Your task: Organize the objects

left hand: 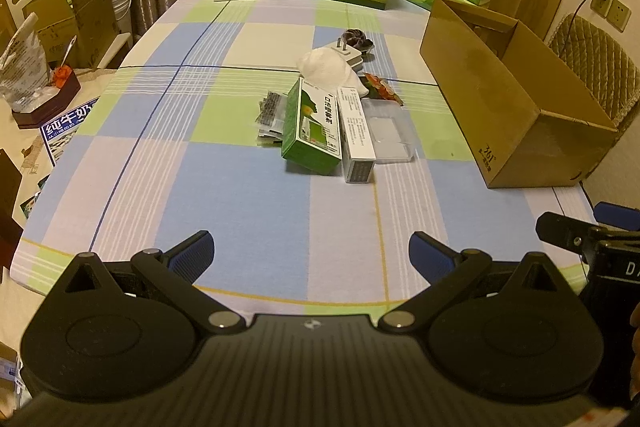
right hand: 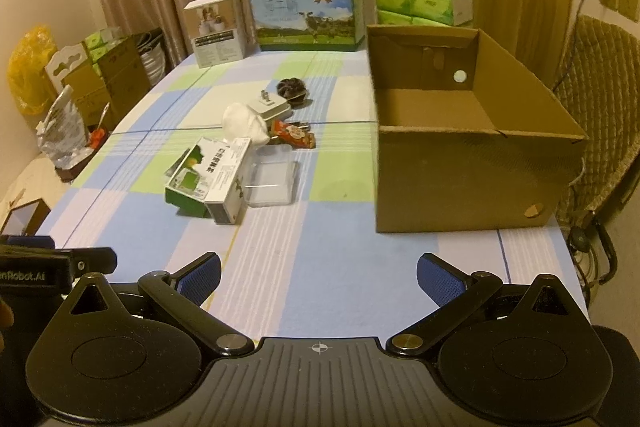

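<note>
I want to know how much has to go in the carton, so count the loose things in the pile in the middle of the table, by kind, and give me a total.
Small printed cartons: 2, the green box and the white box
Clear plastic case: 1
White cloth bundle: 1
White plug adapter: 1
Dark round item: 1
Red snack packet: 1
Flat printed sachets: count unclear
Total: 7, plus the sachets

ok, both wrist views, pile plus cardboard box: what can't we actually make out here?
- Cardboard box interior: left wrist view, blocked by its near wall; the right wrist view shows only bare floor.
- Flat packet: left view, half under the green box; print too small.
- White box text: blurred in both views.
- Dark round item: too small to identify.
- Right claw: left view, cut off by the edge.
</note>
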`<state>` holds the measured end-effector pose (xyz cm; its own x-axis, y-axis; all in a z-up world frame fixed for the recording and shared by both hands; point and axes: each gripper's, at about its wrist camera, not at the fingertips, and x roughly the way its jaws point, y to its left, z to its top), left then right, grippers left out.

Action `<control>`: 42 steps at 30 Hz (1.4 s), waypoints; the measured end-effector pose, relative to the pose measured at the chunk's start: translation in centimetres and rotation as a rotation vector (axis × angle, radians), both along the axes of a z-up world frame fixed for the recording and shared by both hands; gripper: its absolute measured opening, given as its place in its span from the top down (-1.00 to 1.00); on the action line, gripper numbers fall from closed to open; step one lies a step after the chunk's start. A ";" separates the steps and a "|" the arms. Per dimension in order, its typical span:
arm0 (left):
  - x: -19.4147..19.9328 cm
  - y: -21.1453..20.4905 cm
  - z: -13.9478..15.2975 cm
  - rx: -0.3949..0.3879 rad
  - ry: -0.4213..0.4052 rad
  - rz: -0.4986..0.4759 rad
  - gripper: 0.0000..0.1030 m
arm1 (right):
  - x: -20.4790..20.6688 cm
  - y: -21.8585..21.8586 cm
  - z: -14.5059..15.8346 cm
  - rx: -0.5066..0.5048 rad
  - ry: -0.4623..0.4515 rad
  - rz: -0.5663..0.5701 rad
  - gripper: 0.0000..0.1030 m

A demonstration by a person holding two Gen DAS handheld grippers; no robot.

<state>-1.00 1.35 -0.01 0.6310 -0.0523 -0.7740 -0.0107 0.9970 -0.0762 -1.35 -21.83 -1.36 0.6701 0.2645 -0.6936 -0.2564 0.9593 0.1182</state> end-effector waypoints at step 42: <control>13.2 6.5 -3.2 0.114 0.030 -0.068 -0.76 | 11.5 7.2 -5.5 -0.049 0.040 0.121 -0.36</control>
